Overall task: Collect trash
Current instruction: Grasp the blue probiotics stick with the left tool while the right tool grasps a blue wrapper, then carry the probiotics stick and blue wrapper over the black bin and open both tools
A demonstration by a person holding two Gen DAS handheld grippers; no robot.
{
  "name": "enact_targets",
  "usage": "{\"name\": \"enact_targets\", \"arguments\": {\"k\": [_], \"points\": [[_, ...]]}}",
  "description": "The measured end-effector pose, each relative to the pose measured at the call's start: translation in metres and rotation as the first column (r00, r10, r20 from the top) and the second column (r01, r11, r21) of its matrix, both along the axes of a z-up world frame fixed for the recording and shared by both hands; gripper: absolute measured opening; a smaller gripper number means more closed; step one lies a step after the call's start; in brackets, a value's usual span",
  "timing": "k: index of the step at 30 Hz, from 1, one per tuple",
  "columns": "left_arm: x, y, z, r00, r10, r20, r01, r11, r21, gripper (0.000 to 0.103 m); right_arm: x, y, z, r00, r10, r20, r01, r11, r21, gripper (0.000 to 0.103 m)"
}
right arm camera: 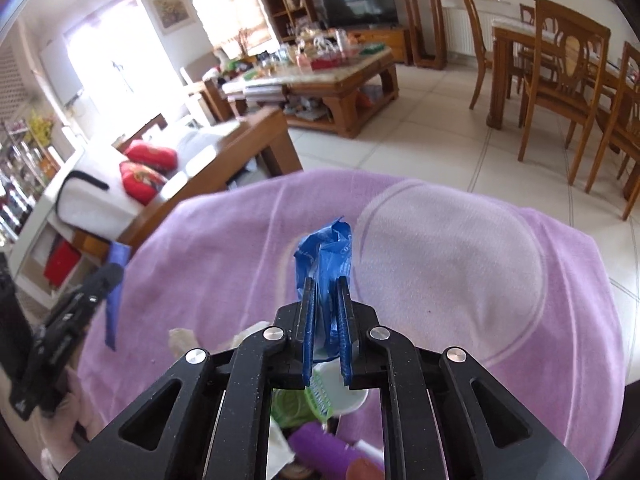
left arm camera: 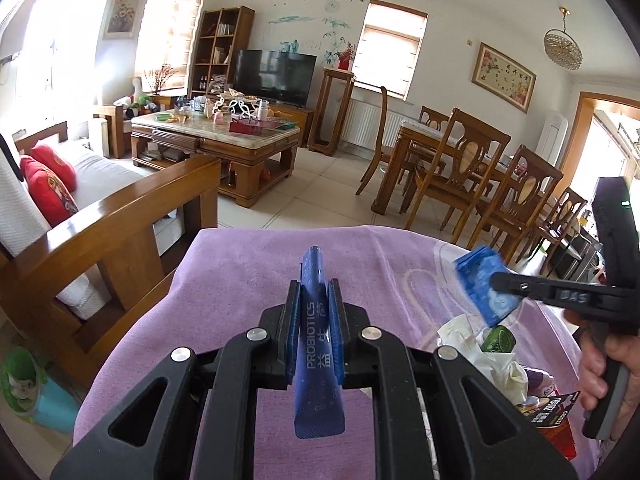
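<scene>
pinching a sachet [left arm camera: 318, 344], left gripper [left arm camera: 316, 300] risks dropping it at lower centre if jostled; right gripper [right arm camera: 326, 300] clamps a thin, slippery wrapper [right arm camera: 326, 254].

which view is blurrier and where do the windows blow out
Right wrist view: softer, motion blur toward the left, sofa-side window washed white. Left wrist view: sharper, PROBIOTICS sachet print readable, glare at the far-left windows; straight lines bow near both rims.

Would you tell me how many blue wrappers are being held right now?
2. A long sachet is clamped in the left gripper; a crumpled wrapper is clamped in the right gripper. More may be hidden in the trash pile.
</scene>
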State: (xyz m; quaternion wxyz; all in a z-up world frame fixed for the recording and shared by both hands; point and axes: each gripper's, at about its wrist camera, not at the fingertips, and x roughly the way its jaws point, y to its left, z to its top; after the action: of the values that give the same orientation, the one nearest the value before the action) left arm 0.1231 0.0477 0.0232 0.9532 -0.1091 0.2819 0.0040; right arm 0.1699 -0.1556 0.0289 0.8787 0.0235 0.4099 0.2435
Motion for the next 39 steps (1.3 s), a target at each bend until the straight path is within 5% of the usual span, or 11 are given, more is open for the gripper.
{"name": "enact_targets", "arguments": {"k": [10, 15, 26, 39], "points": [[-0.003, -0.013, 0.005, 0.996, -0.069, 0.053, 0.071, 0.997, -0.020, 0.014, -0.106, -0.082, 0.048, 0.985, -0.055, 0.166, 0.034, 0.991, 0.129, 0.011], [-0.022, -0.072, 0.024, 0.978, -0.197, 0.072, 0.200, 0.979, -0.034, 0.014, -0.151, -0.145, 0.063, 0.966, -0.108, 0.237, 0.077, 0.988, 0.134, 0.011], [-0.064, -0.248, 0.069, 0.858, -0.484, 0.173, 0.494, 0.869, -0.021, 0.014, -0.228, -0.330, 0.071, 0.886, -0.356, 0.297, 0.297, 0.928, 0.227, 0.011], [-0.069, -0.408, 0.035, 0.731, -0.676, 0.092, 0.678, 0.735, 0.015, 0.014, -0.277, -0.511, 0.022, 0.788, -0.571, 0.229, 0.508, 0.814, 0.283, 0.011]]}}
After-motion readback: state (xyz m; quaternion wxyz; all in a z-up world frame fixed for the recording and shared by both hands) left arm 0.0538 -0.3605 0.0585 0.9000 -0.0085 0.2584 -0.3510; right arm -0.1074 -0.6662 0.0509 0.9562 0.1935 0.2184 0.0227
